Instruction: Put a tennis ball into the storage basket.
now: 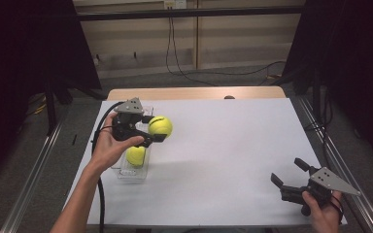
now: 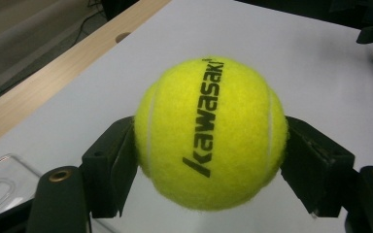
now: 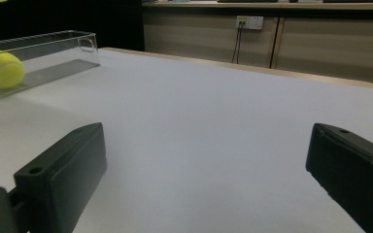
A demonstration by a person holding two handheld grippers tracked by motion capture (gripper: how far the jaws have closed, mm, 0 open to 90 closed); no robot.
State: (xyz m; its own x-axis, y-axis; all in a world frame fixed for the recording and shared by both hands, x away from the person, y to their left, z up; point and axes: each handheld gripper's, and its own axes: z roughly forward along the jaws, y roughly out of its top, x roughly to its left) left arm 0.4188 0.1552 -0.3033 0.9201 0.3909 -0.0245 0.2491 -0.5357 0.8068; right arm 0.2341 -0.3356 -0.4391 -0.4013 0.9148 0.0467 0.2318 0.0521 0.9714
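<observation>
The left gripper [image 1: 156, 130] is clamping its fingers [image 2: 111, 165] on both sides of a tennis ball [image 2: 211, 133], holding it clear above the tabletop [image 1: 233, 155], just beside the clear tray [image 1: 141, 175] where a second ball [image 1: 136, 155] is lying. The right gripper [image 1: 287, 171] is resting near the tabletop's right edge, fingers [image 3: 63, 170] spread wide and holding nothing. This looks like a carry from the tray; next, a set-down spot is needed.
</observation>
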